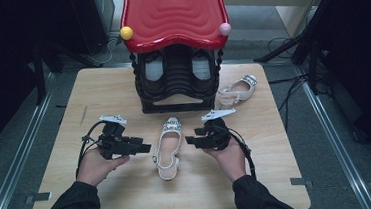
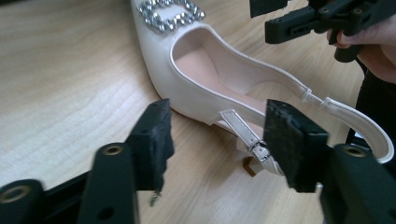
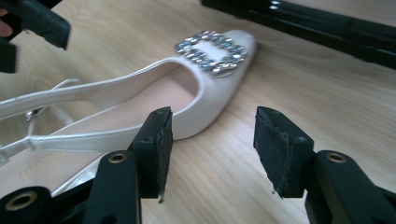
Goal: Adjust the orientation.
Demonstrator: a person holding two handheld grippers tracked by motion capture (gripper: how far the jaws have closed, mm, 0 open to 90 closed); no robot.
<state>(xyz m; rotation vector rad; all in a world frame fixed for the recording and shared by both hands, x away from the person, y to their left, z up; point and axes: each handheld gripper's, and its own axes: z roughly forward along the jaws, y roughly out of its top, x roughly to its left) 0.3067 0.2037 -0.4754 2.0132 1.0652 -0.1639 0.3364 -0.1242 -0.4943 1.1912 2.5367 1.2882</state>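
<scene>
Now we have both grippers flanking the white slingback shoe point(image 1: 169, 148), which lies flat on the wooden table point(image 1: 52, 160) with its jewelled buckle point(image 1: 172, 127) pointing toward the black shoe rack point(image 1: 176, 80). Our left gripper point(image 1: 146, 148) stands wide open with nothing between its pads, just beside the shoe's heel strap. Our right gripper point(image 1: 190, 140) is equally spread and empty, near the shoe's other flank. A second shoe point(image 1: 237, 90) rests beside the rack, well apart. If we are to lift this shoe again, we judge it best to close on the firm side wall rather than the thin strap, and to keep both hands level so the shoe does not twist.
</scene>
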